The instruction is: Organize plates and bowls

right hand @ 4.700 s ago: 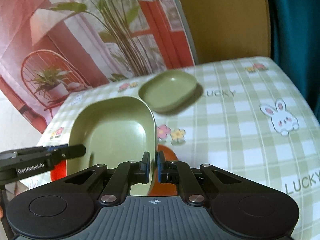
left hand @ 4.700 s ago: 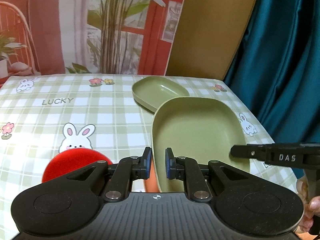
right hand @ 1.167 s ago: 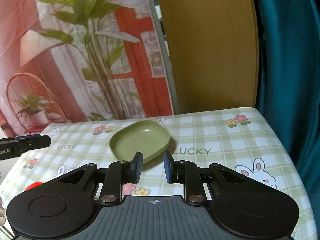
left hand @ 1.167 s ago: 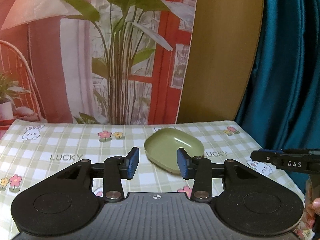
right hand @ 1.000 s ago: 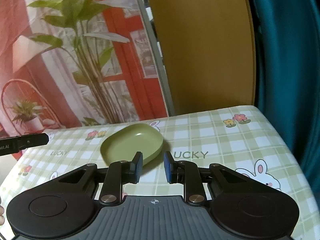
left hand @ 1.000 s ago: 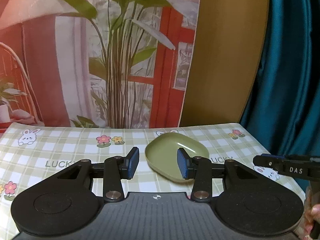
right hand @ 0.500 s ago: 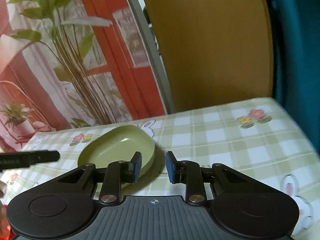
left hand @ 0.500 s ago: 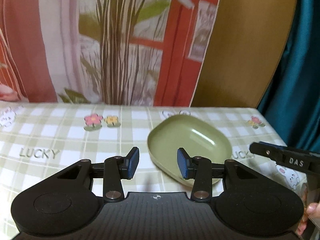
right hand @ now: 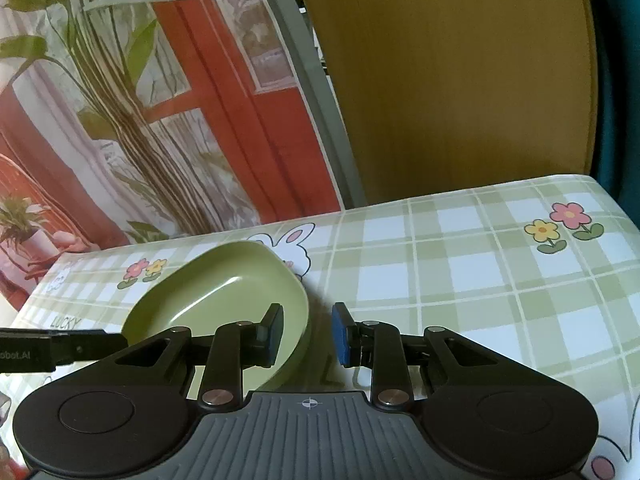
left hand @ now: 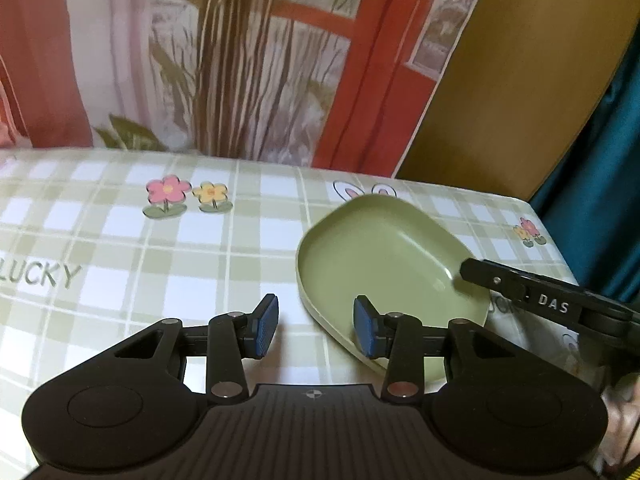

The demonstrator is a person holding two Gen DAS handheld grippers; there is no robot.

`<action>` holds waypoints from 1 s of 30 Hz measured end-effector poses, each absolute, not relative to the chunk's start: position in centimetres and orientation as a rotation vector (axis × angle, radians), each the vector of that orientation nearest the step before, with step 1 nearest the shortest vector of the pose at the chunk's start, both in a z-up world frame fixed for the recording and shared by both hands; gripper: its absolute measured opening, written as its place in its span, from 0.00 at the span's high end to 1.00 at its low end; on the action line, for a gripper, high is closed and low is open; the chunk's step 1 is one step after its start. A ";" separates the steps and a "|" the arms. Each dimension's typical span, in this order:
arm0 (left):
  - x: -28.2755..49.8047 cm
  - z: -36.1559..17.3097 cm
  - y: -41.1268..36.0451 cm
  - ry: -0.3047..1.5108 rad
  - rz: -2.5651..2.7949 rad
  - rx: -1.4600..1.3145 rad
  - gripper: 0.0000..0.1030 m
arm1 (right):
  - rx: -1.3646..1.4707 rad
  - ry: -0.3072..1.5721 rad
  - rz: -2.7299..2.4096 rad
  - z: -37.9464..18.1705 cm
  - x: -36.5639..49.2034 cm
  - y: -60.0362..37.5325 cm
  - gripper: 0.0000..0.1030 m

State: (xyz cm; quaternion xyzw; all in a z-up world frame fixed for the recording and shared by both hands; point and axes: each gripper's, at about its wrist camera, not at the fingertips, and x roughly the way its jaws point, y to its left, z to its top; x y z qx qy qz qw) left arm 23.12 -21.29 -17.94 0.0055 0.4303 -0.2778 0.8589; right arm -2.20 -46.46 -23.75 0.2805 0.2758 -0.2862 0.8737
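A single green bowl (left hand: pixel 384 264) sits on the worktop (left hand: pixel 120 248), near its far right corner, on a checked cloth printed with rabbits and flowers. Both grippers are closing in on it from opposite sides. The left gripper (left hand: pixel 316 326) has its fingers spread wide and empty, straddling the bowl's near left rim: one blue pad sits over the cloth just outside the rim, the other over the inside of the bowl. The right gripper (right hand: pixel 307 334) is likewise released and holds nothing; its left pad hangs over the bowl's inner wall and its right pad over the cloth, so the near right rim lies between them. From the left view the tip of the right gripper reaches over the bowl's right edge. Whether any pad is already touching the rim cannot be told. As for progress, no other plate or bowl shows in either view, so what has been stacked or put away cannot be judged from here. This bowl at least is not yet picked up; gripping its rim, lifting it and setting it where it belongs all appear to remain.
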 end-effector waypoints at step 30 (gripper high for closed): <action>20.4 -16.0 -20.0 0.884 -0.648 0.013 0.75 | 0.644 0.612 -0.570 -21.0 -4.6 -42.2 0.86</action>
